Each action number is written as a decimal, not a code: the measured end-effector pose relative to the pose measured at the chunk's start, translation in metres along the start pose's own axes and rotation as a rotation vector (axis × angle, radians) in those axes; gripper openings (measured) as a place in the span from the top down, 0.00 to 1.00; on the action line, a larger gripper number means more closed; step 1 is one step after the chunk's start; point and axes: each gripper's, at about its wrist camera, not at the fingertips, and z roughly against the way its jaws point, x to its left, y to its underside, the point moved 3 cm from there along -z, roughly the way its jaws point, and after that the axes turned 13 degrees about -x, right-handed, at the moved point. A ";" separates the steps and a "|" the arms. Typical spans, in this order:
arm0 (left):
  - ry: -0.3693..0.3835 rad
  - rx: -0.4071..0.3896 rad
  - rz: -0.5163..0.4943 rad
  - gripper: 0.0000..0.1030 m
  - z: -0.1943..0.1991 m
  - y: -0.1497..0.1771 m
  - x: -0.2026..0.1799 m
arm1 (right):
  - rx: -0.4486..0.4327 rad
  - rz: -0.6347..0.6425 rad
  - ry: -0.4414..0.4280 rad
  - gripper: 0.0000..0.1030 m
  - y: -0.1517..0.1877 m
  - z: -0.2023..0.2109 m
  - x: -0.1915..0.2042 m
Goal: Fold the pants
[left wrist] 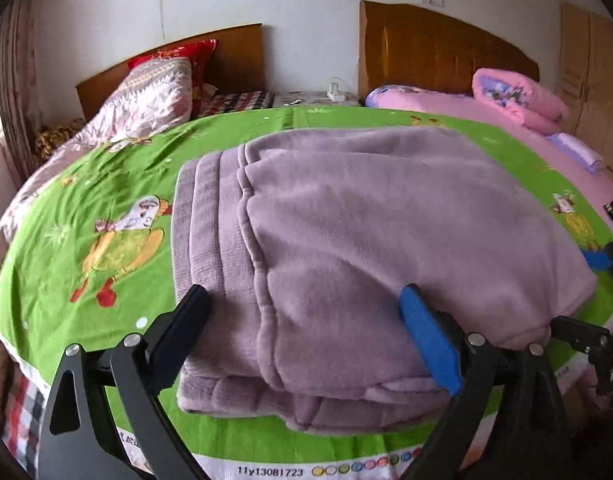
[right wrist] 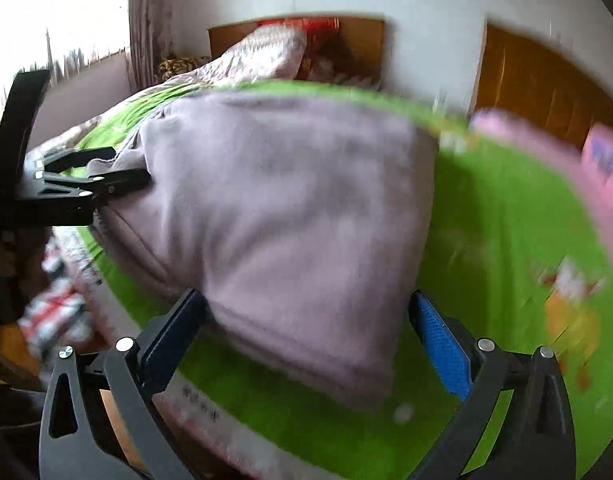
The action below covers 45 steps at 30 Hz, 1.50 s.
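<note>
Both grippers (left wrist: 304,320) (right wrist: 308,312) wide, low over pants (left wrist: 386,232)

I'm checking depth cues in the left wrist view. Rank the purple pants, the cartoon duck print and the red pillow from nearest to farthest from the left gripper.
1. Purple pants, between the left gripper fingers.
2. Cartoon duck print, left on the green sheet.
3. Red pillow, far left by the headboard.

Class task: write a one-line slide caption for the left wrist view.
Open left gripper straddles the near edge of folded mauve fleece pants lying on a green cartoon-print bedspread.
</note>
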 end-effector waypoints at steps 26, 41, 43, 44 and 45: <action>0.079 0.073 -0.016 0.02 -0.038 -0.041 -0.026 | 0.057 -0.280 -0.260 0.06 -0.160 -0.167 -0.106; 0.043 0.048 -0.032 0.02 -0.040 -0.037 -0.027 | -0.035 -0.265 -0.167 0.05 -0.163 -0.124 -0.092; 0.039 0.045 -0.032 0.02 -0.040 -0.037 -0.028 | -0.057 -0.245 -0.236 0.05 -0.157 -0.098 -0.077; 0.038 0.043 -0.033 0.02 -0.040 -0.037 -0.027 | -0.053 -0.219 -0.266 0.05 -0.150 -0.085 -0.066; 0.036 0.042 -0.033 0.02 -0.040 -0.037 -0.028 | -0.049 -0.197 -0.287 0.05 -0.144 -0.077 -0.058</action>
